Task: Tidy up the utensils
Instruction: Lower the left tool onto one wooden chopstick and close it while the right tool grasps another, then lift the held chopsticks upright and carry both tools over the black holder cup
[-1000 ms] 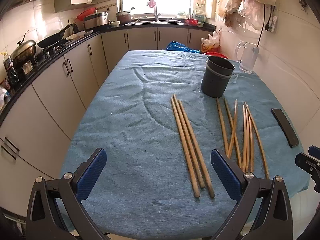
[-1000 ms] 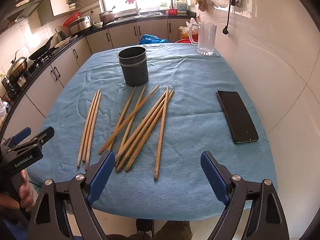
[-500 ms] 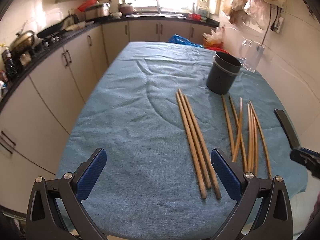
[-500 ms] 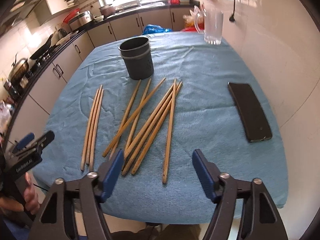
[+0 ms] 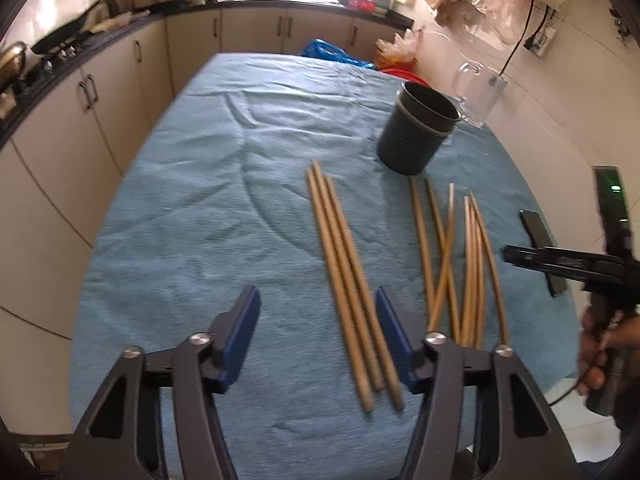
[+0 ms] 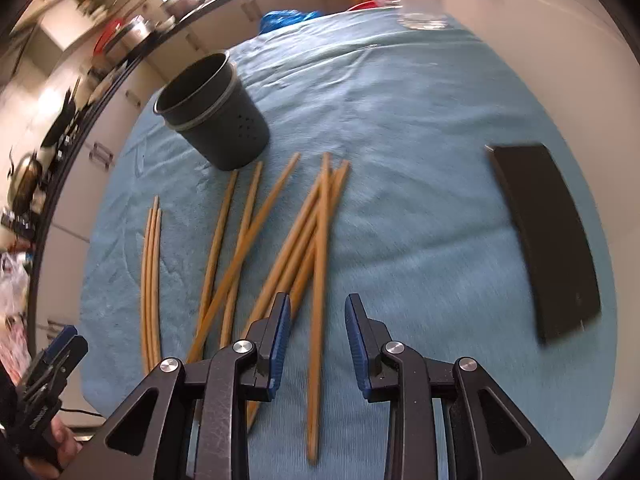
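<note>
Wooden chopsticks lie on the blue cloth-covered table (image 5: pixel 200 200). A bundle of three chopsticks (image 5: pixel 344 280) runs between the fingers of my left gripper (image 5: pixel 318 316), close to the right pad. The jaws are closing and no pad presses on the sticks. To the right lies a loose pile of several chopsticks (image 5: pixel 460 260). My right gripper (image 6: pixel 318 316) straddles a single chopstick (image 6: pixel 319 264) at the right edge of that pile (image 6: pixel 248 240). Its jaws are closing, with gaps left on both sides. A dark grey utensil cup (image 5: pixel 416 132) (image 6: pixel 216 116) stands upright beyond the sticks.
A black phone (image 6: pixel 548 240) lies flat near the table's right edge by the white wall. A glass mug (image 5: pixel 478 92) stands behind the cup. Kitchen cabinets and a counter run along the left. A hand holds the other gripper (image 5: pixel 560 260) at the right.
Both grippers have dipped and come closer to the chopsticks, and both pairs of jaws have narrowed. The right one moved furthest and now straddles one chopstick; the left frames the three-stick bundle.
</note>
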### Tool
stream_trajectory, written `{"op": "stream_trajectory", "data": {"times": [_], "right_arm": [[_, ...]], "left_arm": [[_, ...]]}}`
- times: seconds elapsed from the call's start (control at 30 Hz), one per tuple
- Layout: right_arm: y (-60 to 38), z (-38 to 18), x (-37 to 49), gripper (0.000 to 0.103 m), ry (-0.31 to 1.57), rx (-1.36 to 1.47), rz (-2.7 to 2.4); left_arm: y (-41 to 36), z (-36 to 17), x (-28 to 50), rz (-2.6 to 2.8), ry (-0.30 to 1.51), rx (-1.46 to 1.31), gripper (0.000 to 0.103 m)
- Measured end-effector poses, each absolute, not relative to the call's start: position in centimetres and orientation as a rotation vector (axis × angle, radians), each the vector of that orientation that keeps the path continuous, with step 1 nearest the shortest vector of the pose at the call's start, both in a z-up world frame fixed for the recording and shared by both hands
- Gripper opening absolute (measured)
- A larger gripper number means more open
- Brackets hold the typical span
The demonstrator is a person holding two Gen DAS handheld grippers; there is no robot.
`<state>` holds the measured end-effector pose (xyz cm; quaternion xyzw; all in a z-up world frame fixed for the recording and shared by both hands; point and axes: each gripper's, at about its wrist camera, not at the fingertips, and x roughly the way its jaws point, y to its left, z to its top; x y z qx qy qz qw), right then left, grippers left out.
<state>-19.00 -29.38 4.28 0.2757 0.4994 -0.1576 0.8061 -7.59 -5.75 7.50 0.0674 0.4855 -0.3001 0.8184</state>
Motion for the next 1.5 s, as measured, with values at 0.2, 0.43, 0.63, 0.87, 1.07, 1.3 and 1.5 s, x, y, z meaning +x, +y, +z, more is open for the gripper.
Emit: {"op": "stream_trajectory", "data": {"times": [0.2,0.43,0.63,0.87,1.07,1.3,1.5], "right_arm": [[-30.4,2.2,-16.7,0.027,1.132,0.569,-0.334],[-32.3,1.0,-16.6,0.012,1.174,0.568,-0.328],[-33.9,1.1,-17.4,0.012,1.195,0.579,-0.347],[-35.2,1.7,-17.5,0.012,1.196,0.589,-0.338],[-36.2,1.5,-16.8,0.02,1.206,0.602,-0.335],[-37.0,1.1,-14.4,0.021,1.232,0.602,-0.335],[-37.2,1.6,-15.2,0.008,1.202,0.64,-0.304]], "left_arm": [[-9.4,7.3,-6.0,-0.729,1.113,0.121,0.048],[-15.9,5.9,-3.9,-0.784,1.175,0.175,0.048],[-20.7,3.2,-2.4,-0.781,1.237,0.255,0.048],[-23.4,1.4,-1.8,-0.762,1.263,0.334,0.041],[-25.1,1.3,-1.6,-0.725,1.223,0.433,0.019],[-23.7,1.6,-1.3,-0.726,1.236,0.373,0.006],[-20.4,4.9,-1.4,-0.776,1.162,0.282,0.006]]}}
